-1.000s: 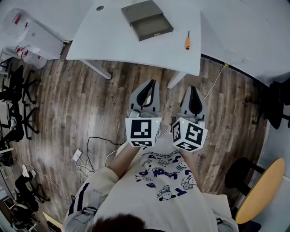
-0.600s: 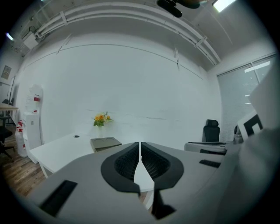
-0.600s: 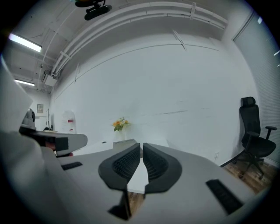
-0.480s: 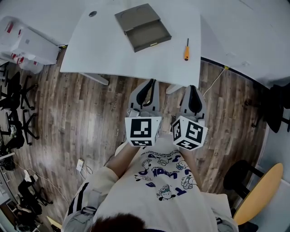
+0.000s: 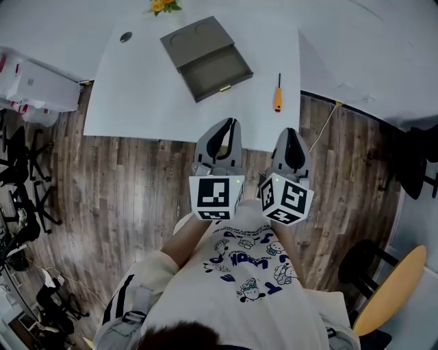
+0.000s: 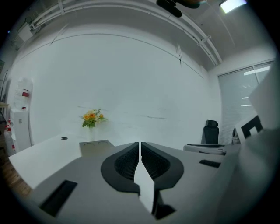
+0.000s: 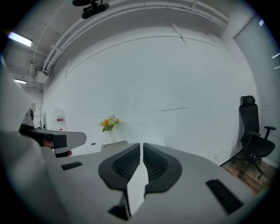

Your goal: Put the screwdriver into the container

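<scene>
An orange-handled screwdriver (image 5: pixel 277 93) lies on the white table (image 5: pixel 150 96) near its right front edge. A grey open container (image 5: pixel 207 57) with its lid folded back sits left of it, at the table's middle; its lid also shows in the left gripper view (image 6: pixel 95 146). My left gripper (image 5: pixel 229 124) and right gripper (image 5: pixel 291 133) are held side by side in front of the table, jaws pointing at it, both shut and empty. The right gripper's tips sit just short of the table edge below the screwdriver. In the gripper views the left gripper (image 6: pixel 140 146) and right gripper (image 7: pixel 141 148) show jaws pressed together.
Orange flowers (image 5: pixel 163 5) stand at the table's far edge, with a round cable hole (image 5: pixel 125 37) to their left. A cable (image 5: pixel 325 119) hangs at the table's right corner. Office chairs (image 5: pixel 20 171) stand at left; a yellow round chair (image 5: pixel 397 287) is at right.
The table, container and screwdriver have come lower in the head view, nearer the grippers. The flowers have come into sight. Both grippers stay shut, side by side.
</scene>
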